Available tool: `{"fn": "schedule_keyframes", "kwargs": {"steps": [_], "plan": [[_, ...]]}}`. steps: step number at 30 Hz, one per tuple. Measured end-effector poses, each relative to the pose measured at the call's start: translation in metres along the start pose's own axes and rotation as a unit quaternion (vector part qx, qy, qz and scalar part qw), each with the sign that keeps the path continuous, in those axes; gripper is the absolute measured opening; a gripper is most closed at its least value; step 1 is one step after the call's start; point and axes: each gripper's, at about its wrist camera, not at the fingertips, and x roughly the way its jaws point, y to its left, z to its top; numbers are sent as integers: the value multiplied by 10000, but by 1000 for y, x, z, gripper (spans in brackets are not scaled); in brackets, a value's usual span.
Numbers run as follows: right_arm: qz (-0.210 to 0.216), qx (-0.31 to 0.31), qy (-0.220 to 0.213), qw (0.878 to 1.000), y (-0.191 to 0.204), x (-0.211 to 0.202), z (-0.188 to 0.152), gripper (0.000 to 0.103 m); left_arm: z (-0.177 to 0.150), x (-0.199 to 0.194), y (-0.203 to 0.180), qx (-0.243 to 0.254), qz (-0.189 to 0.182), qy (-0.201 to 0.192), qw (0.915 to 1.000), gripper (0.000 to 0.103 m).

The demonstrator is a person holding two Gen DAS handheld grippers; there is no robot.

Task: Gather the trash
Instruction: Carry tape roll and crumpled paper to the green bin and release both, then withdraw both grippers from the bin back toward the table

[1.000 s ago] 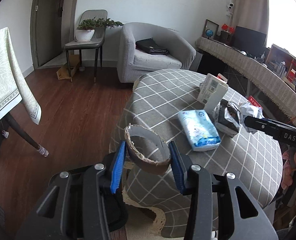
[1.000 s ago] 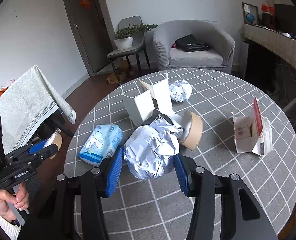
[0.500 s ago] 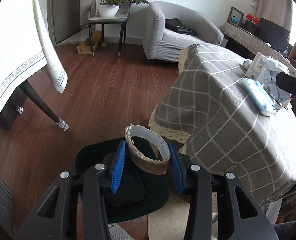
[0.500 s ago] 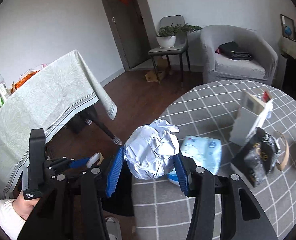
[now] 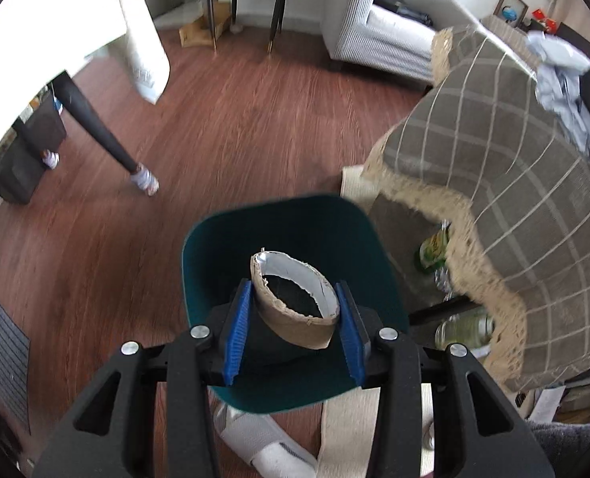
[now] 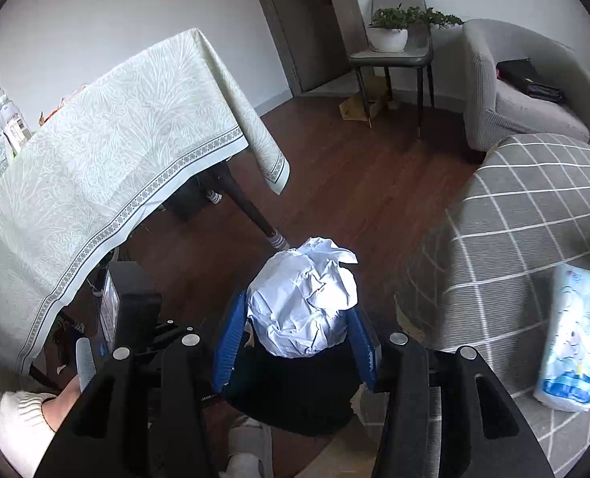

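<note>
We have both pieces of trash off the worktop [image 6: 534, 215] and hanging over the bin. The left gripper [image 5: 295, 326] has its jaws closed narrowly on the torn cardboard tape core [image 5: 296, 306], the blue pads [image 5: 237, 332] pressing its outer wall on either side so the ring sits squashed into an oval. Below it lies the dark green trash bin [image 5: 287, 223], its black-lined mouth directly under the core.

The right gripper [image 6: 295, 338] grips the crumpled white paper ball [image 6: 304, 304] between its jaws at a middling width, and in its view a dark opening that we take for the same bin sits just beneath the ball.

To do this step well, we judge that each item should be centred over the bin's mouth before the jaws part, and not near the rim nearest the draped grey checked cloth. The core is light and springy, so it may bounce or roll off the edge if released too high; lowering a little first seems wise. The paper ball is bulky and may cling to a pad, so we should open fully. The two grippers are close, so releasing one at a time avoids a knock. The blue tissue pack [image 6: 573, 334] stays on the worktop.
</note>
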Motion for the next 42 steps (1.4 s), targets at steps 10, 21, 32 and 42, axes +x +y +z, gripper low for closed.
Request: {"fn": "schedule_keyframes", "kwargs": {"steps": [10,21,32,42], "plan": [[40,-53,385,9992,13,39,-2,50,-22,22,14,126,105,528,9985,55],[19,19,920,9958,15,87,-17,50,-20,-10,38,-191,-41,-221,9996,64],[-93,63,1560,9877,14,136,-40,50,-6,-64,37,-81,-82,-1090,9940,63],[-324,-226,2050,9780,18,157,-66,54,6,-90,36,18,-238,-1448,9892,42]]}}
